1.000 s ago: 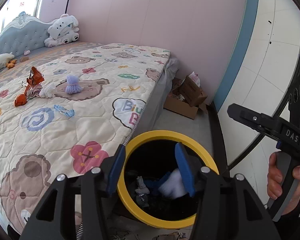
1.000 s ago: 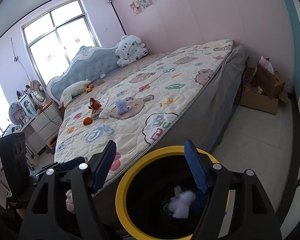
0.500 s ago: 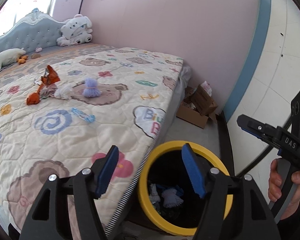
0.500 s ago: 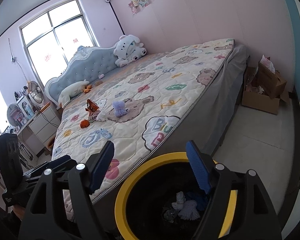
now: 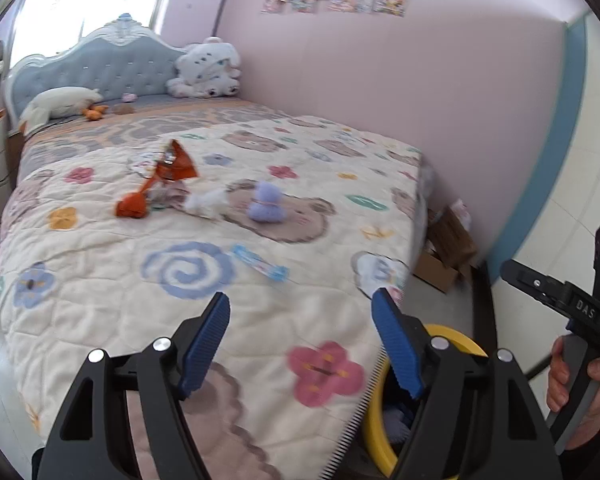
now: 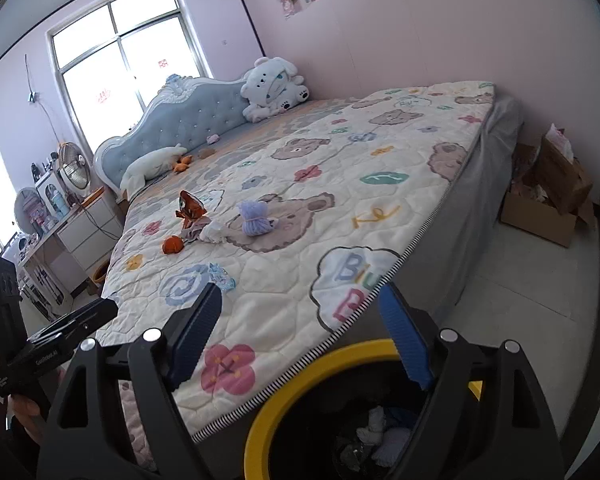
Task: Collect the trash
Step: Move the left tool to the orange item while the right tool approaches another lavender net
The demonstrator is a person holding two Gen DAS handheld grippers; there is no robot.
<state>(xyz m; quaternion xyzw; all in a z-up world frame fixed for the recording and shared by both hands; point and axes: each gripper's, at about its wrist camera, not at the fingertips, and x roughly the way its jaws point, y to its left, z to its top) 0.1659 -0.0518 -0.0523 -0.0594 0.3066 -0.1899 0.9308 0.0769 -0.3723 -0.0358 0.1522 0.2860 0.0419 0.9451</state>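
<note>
A yellow-rimmed black trash bin (image 6: 300, 376) stands on the floor at the bed's near corner, with white and blue scraps (image 6: 380, 432) inside; it also shows in the left wrist view (image 5: 456, 336). My right gripper (image 6: 300, 336) is open and empty above the bin's rim. My left gripper (image 5: 300, 344) is open and empty over the bed's near edge. On the quilt lie an orange wrapper (image 5: 176, 164), an orange lump (image 5: 132, 206), a white crumpled piece (image 5: 208, 202), a purple wad (image 5: 266, 202) and a blue wrapper (image 5: 260, 266).
A bear-print quilt (image 6: 340, 200) covers the bed. Plush toys (image 6: 274, 88) sit by the headboard. An open cardboard box (image 6: 548, 196) stands on the floor by the pink wall. A white nightstand (image 6: 84, 232) with fans is at the left.
Both grippers have lifted away from the bin and turned towards the bed. The left one has swung left over the quilt. A white piece now rests in the bin.
</note>
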